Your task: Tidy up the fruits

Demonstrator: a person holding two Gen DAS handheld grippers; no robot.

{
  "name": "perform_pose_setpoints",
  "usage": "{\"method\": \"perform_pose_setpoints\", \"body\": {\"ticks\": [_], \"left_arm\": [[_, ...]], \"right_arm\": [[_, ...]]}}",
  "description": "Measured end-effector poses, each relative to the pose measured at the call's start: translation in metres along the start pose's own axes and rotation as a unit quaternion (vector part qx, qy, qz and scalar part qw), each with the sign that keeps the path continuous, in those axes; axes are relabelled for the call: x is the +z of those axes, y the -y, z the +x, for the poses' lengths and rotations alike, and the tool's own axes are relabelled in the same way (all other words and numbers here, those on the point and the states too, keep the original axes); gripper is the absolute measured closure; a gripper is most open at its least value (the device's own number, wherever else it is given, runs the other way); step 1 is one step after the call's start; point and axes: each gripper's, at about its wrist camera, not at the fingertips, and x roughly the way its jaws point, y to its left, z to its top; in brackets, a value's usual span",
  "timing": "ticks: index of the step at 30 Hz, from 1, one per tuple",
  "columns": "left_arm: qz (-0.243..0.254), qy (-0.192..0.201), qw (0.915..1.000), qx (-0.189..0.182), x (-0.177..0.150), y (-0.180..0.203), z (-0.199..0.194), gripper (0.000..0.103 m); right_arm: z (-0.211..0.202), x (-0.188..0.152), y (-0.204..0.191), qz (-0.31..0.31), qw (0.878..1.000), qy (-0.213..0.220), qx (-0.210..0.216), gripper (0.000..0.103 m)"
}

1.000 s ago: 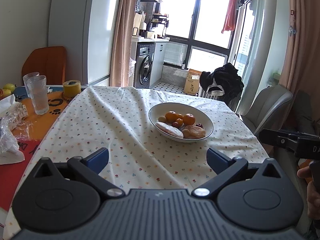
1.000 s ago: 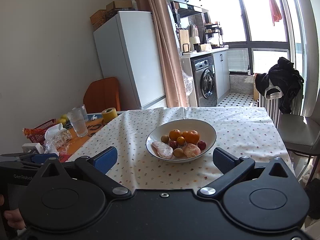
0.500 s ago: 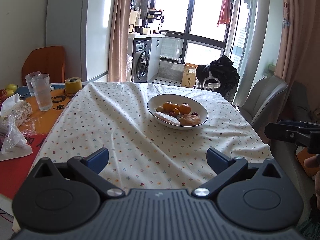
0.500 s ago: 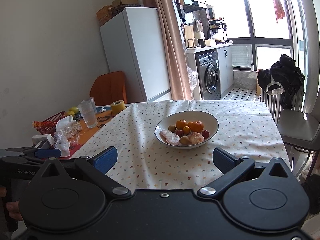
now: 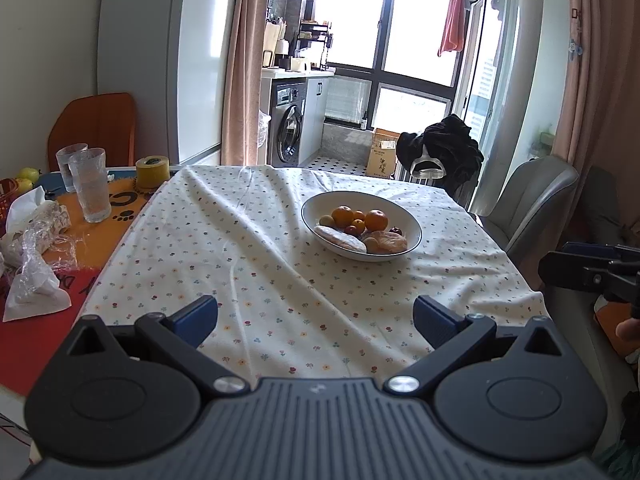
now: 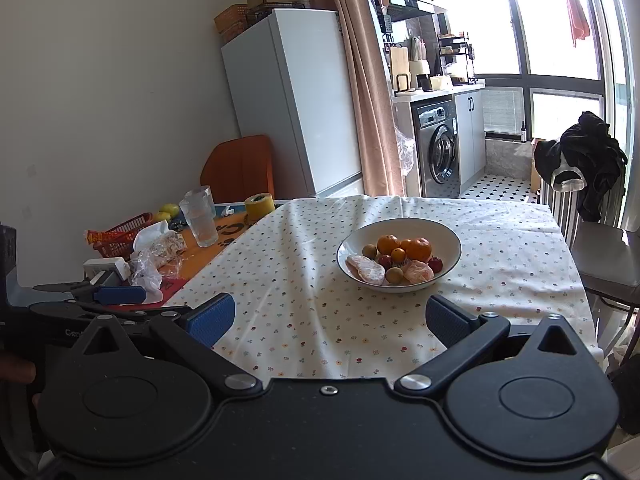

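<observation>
A white bowl (image 5: 408, 220) (image 6: 448, 236) stands on the flowered tablecloth (image 5: 248, 248) (image 6: 304, 280). It holds oranges (image 5: 376, 220) (image 6: 418, 249), small red and green-brown fruits (image 6: 372, 251) and pale peeled pieces (image 5: 340, 238) (image 6: 366, 270). My left gripper (image 5: 316, 316) is open near the table's front edge, well short of the bowl, with nothing between its fingers. My right gripper (image 6: 328, 318) is open too, also back from the bowl and empty. Each gripper shows at the edge of the other's view, the right gripper (image 5: 592, 272) and the left gripper (image 6: 116, 294).
At the table's left stand two glasses (image 5: 90, 184) (image 6: 199, 216), a yellow tape roll (image 5: 152, 172) (image 6: 260, 207), crumpled plastic wrap (image 5: 32, 256) (image 6: 156, 256), a red basket (image 6: 124, 234) and yellow-green fruit (image 5: 26, 174) (image 6: 170, 210). A grey chair (image 5: 532, 200) (image 6: 604, 264) stands at the right.
Both grippers have drawn back from the bowl, which looks smaller and farther away now. Both stay open and empty.
</observation>
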Motion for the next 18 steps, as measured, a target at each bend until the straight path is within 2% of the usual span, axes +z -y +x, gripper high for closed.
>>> {"method": "perform_pose_setpoints", "body": {"ticks": [18], "left_arm": [[0.008, -0.007, 0.9999, 0.001, -0.0032, 0.0015, 0.0074, 0.000]], "right_arm": [[0.0080, -0.0059, 0.0047, 0.008, 1.000, -0.012, 0.003, 0.000]]}}
